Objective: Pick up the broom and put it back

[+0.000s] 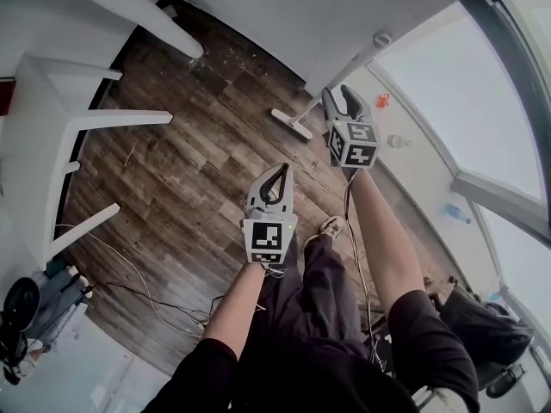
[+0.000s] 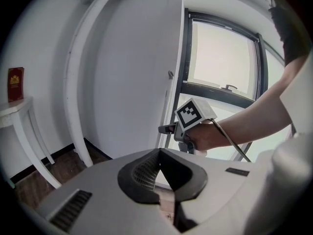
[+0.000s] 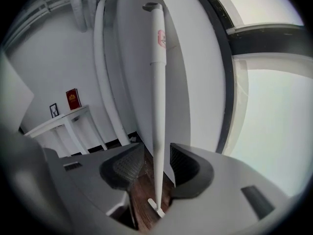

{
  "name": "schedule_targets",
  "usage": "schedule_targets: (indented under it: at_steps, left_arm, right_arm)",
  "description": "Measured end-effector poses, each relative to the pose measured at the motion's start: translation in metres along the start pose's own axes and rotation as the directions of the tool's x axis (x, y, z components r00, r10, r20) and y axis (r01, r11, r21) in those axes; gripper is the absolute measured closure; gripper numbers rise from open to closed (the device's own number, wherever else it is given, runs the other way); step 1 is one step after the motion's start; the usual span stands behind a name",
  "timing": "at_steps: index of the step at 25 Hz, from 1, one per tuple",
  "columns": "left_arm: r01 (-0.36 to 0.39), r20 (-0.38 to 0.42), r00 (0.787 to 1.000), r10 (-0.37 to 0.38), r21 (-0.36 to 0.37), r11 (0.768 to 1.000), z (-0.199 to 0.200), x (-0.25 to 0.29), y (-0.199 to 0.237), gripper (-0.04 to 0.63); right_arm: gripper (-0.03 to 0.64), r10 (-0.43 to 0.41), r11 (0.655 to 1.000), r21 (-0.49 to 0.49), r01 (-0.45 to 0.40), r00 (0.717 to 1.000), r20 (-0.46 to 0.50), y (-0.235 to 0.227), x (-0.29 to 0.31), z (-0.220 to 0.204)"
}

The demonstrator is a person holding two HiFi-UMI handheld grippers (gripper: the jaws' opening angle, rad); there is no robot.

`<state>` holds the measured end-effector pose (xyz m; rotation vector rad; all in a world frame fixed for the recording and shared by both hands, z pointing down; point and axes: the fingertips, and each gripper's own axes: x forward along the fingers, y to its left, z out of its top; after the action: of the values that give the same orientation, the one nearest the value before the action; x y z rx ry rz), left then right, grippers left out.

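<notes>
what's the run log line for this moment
right claw: open around broom | broom: upright beside wall | left claw: shut, empty

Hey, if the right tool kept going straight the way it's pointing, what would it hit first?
The white broom handle: it stands between the open jaws of the right tool. The wall seems close behind.

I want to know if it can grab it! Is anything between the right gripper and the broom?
No, nothing visible is in the way. The white handle of the broom stands right between the open jaws of the right gripper, touching neither pad.
</notes>
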<state>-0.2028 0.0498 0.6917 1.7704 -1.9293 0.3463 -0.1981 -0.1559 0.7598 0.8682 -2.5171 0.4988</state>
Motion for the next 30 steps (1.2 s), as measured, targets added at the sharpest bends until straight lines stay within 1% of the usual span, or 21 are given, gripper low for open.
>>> schedule_targets:
  at_steps: [5, 9, 11, 12, 13, 14, 15, 20, 23, 25, 27, 30]
  left_arm:
    - [0.003, -0.002, 1.000, -0.003, 0.014, 1.000, 0.002, -0.004, -0.008, 0.594]
    - [0.002, 0.006, 1.000, -0.002, 0.017, 1.000, 0.007, -0.009, -0.016, 0.594]
    - [-0.011, 0.016, 1.000, 0.011, 0.000, 1.000, 0.012, -0.015, -0.019, 0.594]
    - [-0.019, 0.022, 1.000, 0.020, -0.013, 1.000, 0.016, -0.018, -0.020, 0.594]
    - [-0.028, 0.030, 0.999, 0.029, -0.024, 0.999, 0.020, -0.021, -0.022, 0.594]
    - [-0.035, 0.038, 0.999, 0.037, -0.033, 0.999, 0.024, -0.025, -0.025, 0.594]
    - [-0.041, 0.046, 0.998, 0.043, -0.039, 0.998, 0.028, -0.029, -0.028, 0.594]
    - [-0.059, 0.099, 0.993, 0.063, -0.041, 0.997, 0.056, -0.054, -0.045, 0.594]
    - [-0.078, 0.146, 0.986, 0.085, -0.049, 0.996, 0.076, -0.070, -0.057, 0.594]
    - [-0.086, 0.171, 0.980, 0.097, -0.070, 0.994, 0.086, -0.081, -0.068, 0.594]
    - [-0.082, 0.194, 0.976, 0.096, -0.079, 0.993, 0.097, -0.091, -0.084, 0.594]
    - [-0.067, 0.232, 0.970, 0.078, -0.052, 0.996, 0.118, -0.097, -0.109, 0.594]
  right_arm:
    - [0.453, -0.009, 1.000, 0.025, 0.009, 1.000, -0.024, 0.008, -0.030, -0.019]
    - [0.453, -0.014, 1.000, -0.001, 0.014, 0.999, -0.036, 0.016, -0.064, -0.028]
    - [0.457, -0.010, 1.000, -0.011, 0.009, 1.000, -0.021, 0.024, -0.085, -0.024]
    - [0.482, -0.007, 1.000, -0.015, 0.007, 1.000, -0.006, 0.028, -0.097, -0.020]
    - [0.536, -0.005, 1.000, -0.022, 0.005, 1.000, 0.012, 0.032, -0.109, -0.015]
    - [0.572, -0.002, 1.000, -0.031, 0.003, 0.999, 0.032, 0.036, -0.122, -0.009]
    - [0.587, 0.003, 0.999, -0.041, -0.001, 0.999, 0.052, 0.041, -0.135, -0.002]
    - [0.595, 0.044, 0.995, -0.098, -0.031, 0.990, 0.136, 0.058, -0.200, 0.038]
    - [0.595, 0.051, 0.986, -0.163, -0.022, 0.982, 0.179, 0.065, -0.237, 0.060]
    - [0.595, 0.046, 0.984, -0.181, -0.010, 0.979, 0.199, 0.068, -0.262, 0.070]
    - [0.595, 0.045, 0.983, -0.181, -0.006, 0.976, 0.215, 0.069, -0.285, 0.082]
    - [0.595, 0.058, 0.975, -0.223, 0.000, 0.965, 0.254, 0.066, -0.312, 0.103]
